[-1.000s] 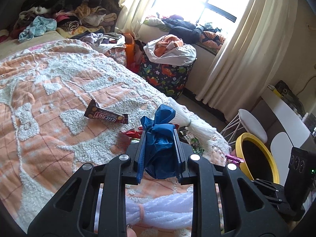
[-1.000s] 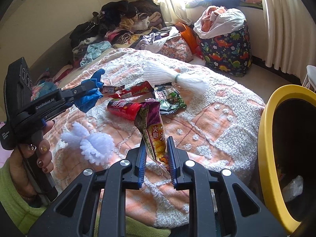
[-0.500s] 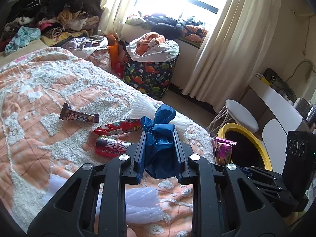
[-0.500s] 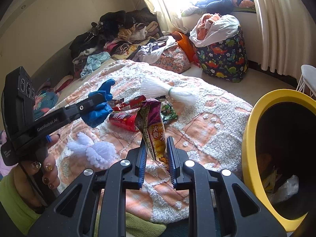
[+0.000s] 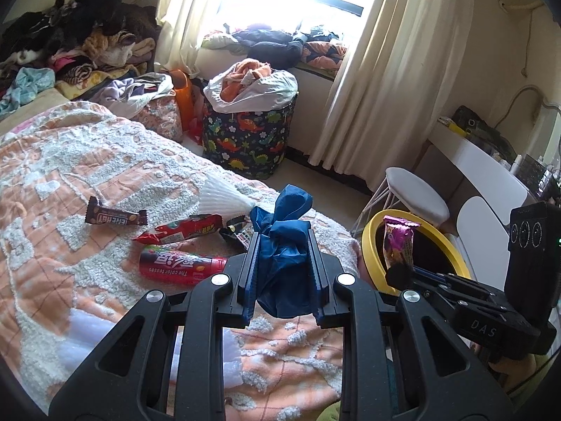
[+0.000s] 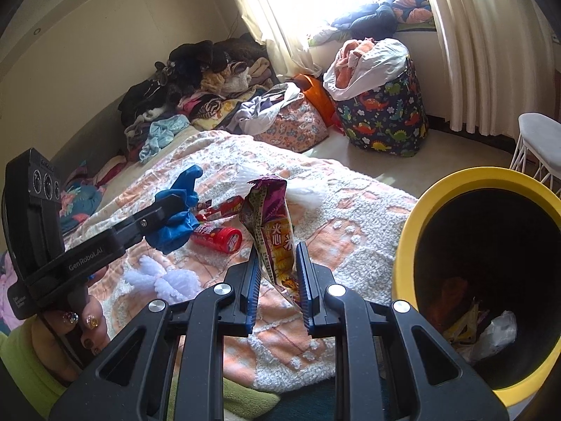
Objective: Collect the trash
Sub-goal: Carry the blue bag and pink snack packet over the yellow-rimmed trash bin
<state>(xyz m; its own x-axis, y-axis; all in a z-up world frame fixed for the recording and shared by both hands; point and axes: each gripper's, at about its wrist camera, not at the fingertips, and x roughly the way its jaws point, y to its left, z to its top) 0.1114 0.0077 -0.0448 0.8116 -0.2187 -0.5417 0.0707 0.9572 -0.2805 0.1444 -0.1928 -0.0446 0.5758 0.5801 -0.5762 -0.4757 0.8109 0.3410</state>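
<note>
My left gripper is shut on a crumpled blue glove and holds it above the bed; it also shows in the right wrist view. My right gripper is shut on a purple snack packet, just left of the yellow-rimmed bin; in the left wrist view the packet stands over the bin's rim. On the orange and white blanket lie a brown chocolate bar, a red wrapper, a red tube and a white foam net.
A dinosaur-print laundry bag full of clothes stands by the window. Piled clothes cover the bed's far end. A white stool and a white desk stand behind the bin. A pale foam net lies near the bed edge.
Both grippers have swung right towards the bin, each keeping its load. The purple packet now sits beside the bin's rim, and the bin fills more of the right wrist view.
</note>
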